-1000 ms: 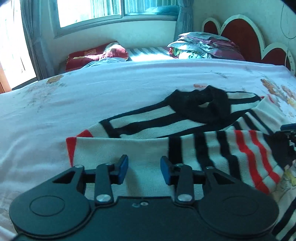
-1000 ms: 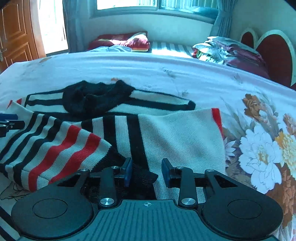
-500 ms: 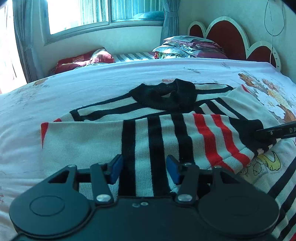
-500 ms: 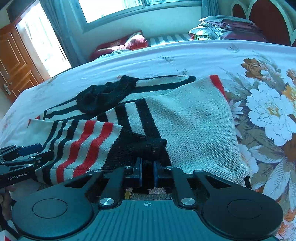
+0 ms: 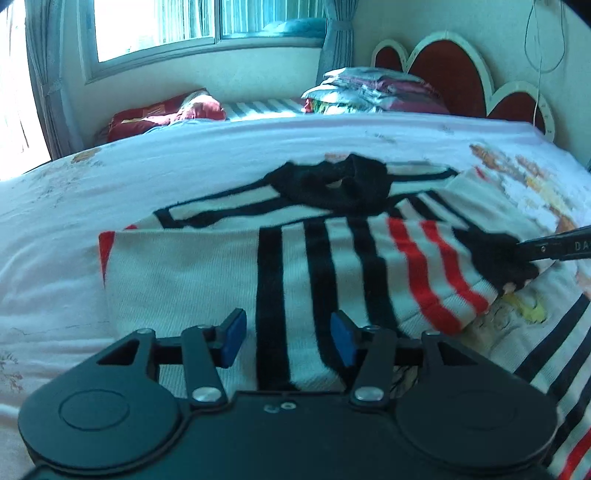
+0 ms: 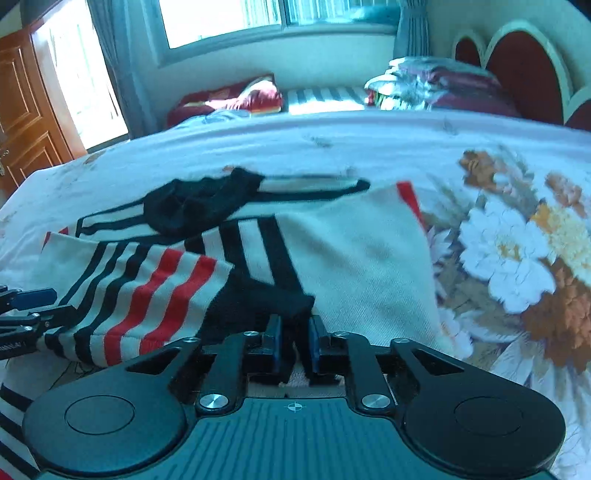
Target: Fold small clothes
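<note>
A small striped knit sweater (image 5: 303, 266) lies on a floral bedsheet (image 6: 517, 236), filling the centre of both wrist views. Its black collar (image 5: 332, 184) sits toward the upper middle of the frame, and its long axis runs left to right across the picture.

The right gripper (image 6: 293, 347) is clamped on the black cuff (image 6: 266, 299) of a sleeve striped in red and black, which is folded across the sweater's body. In the left wrist view this same cuff appears at the right edge, pinched by a dark finger tip.

The left gripper (image 5: 286, 341) is released, its blue pads (image 5: 232, 338) spread wide, hovering over the near hem at the lower centre (not gripping anything). The cloth lies directly ahead of and beneath its fingers, so this gripper is the nearer one to the left half of the garment.

The sweater's near hem is hidden under both gripper bodies, and its right side runs off the lower right of the frame. Motion blur softens the collar; whether the sleeve cuff is lifted clear of the sheet is hard to tell.

At the top of the frame sit a red headboard (image 5: 454, 74), stacked bedding (image 5: 373, 88) and a bright window (image 5: 207, 26).
</note>
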The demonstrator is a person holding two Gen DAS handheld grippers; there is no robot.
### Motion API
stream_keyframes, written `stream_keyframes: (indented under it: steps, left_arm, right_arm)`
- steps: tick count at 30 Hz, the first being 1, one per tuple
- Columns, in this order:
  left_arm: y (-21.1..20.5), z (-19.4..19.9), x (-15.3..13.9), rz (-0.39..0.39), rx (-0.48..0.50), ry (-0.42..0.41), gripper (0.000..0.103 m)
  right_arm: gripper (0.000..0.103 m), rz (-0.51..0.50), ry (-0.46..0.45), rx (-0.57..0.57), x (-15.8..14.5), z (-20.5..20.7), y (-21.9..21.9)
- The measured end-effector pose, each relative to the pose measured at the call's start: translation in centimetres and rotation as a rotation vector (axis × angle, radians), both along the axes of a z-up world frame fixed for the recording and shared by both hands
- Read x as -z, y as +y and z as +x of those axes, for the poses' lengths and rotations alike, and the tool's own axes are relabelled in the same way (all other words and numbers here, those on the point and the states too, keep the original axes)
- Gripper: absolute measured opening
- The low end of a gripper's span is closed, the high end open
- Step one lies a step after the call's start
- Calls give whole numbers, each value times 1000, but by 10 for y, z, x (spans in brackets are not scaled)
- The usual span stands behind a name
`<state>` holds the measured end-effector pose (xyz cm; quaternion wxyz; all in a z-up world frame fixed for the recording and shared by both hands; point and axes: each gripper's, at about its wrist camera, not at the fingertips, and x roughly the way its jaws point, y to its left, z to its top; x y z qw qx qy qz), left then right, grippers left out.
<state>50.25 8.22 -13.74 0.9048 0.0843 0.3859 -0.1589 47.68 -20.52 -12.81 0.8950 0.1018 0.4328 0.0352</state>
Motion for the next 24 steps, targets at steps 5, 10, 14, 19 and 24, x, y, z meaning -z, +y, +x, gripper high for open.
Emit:
stream_keyframes:
  steps: [5, 10, 14, 19, 24]
  left_arm:
    - [14, -7, 4, -7, -17, -43, 51]
    - [27, -8, 8, -44, -9, -37, 51]
    - [18, -13, -11, -25, -20, -51, 50]
    - [21, -28, -1, -4, -81, -17, 50]
    - [27, -37, 9, -22, -85, -53, 50]
  right_arm:
    - [7, 122, -1, 6, 17, 0, -11]
    - [6, 47, 6, -48, 13, -8, -2]
    - [7, -92, -72, 12, -8, -10, 5]
    - [7, -158, -91, -139, -2, -14, 31]
    - [12, -132, -35, -55, 19, -9, 25]
